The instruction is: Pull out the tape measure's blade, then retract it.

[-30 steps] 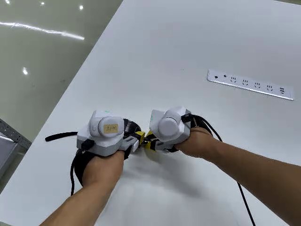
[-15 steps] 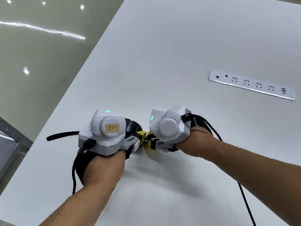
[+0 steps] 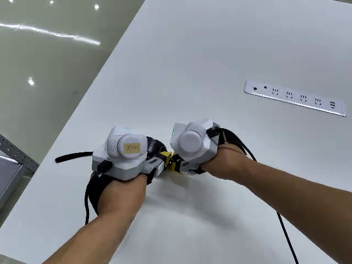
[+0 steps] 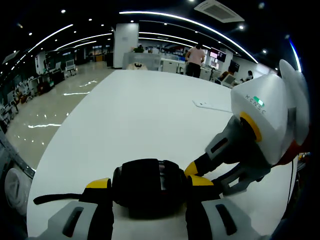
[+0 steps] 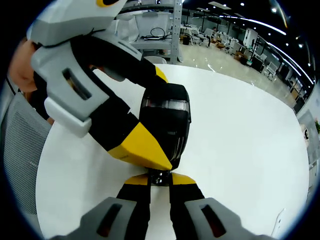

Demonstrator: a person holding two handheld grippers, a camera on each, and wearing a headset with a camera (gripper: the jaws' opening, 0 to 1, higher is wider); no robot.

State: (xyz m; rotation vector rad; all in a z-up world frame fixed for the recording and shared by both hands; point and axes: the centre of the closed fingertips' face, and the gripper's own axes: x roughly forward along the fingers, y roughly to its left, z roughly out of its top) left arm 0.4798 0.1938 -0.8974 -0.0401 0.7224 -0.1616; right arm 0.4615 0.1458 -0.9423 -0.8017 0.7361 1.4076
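The left tool (image 4: pixel 149 183) clamps the tape measure (image 4: pixel 144 176), the right tool (image 5: pixel 159 180) pinches its blade hook (image 5: pixel 159 175) tight against the case; pull rightward.

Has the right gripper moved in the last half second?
Yes, slightly. In the head view the power strip keeps its place, while the right gripper has shifted a little away from it, left and up in the picture.

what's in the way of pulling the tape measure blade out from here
Nothing visible. The left gripper clamps the tape measure, and the right gripper pinches the blade tip right at the case. The table past them shows no obstacle; the power strip lies well off.
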